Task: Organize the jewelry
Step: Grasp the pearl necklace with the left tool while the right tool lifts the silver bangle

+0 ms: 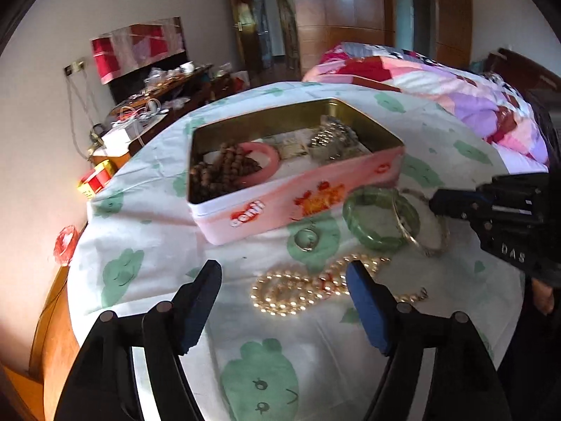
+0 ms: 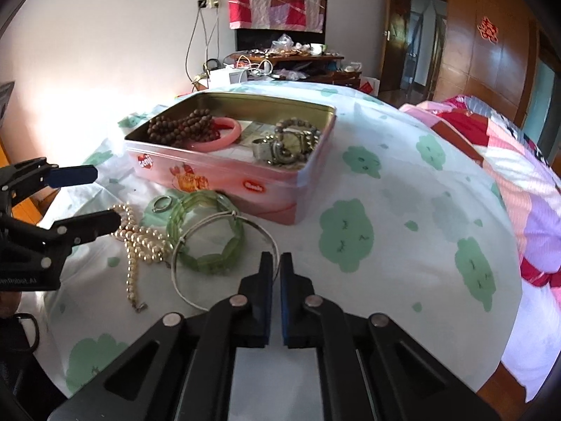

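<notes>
Bare cloth (image 2: 403, 189) right of tin (image 2: 224, 175); bangles (image 2: 207, 231), pearls (image 2: 140, 242) crowding its front

On the table (image 2: 403, 245) stands the tin (image 2: 224, 172), holding beads (image 2: 182, 129), a bangle (image 2: 224, 133) and a watch (image 2: 280, 147). Before it lie a ring (image 2: 163, 204), pearls (image 2: 140, 242), a bracelet (image 2: 207, 231) and a hoop (image 2: 196, 280), the bracelet overlapping the hoop.

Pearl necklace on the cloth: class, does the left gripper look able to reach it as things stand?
Probably yes. The left gripper is open just before the pearl necklace, with nothing between; the right gripper sits shut beside the bangles.
</notes>
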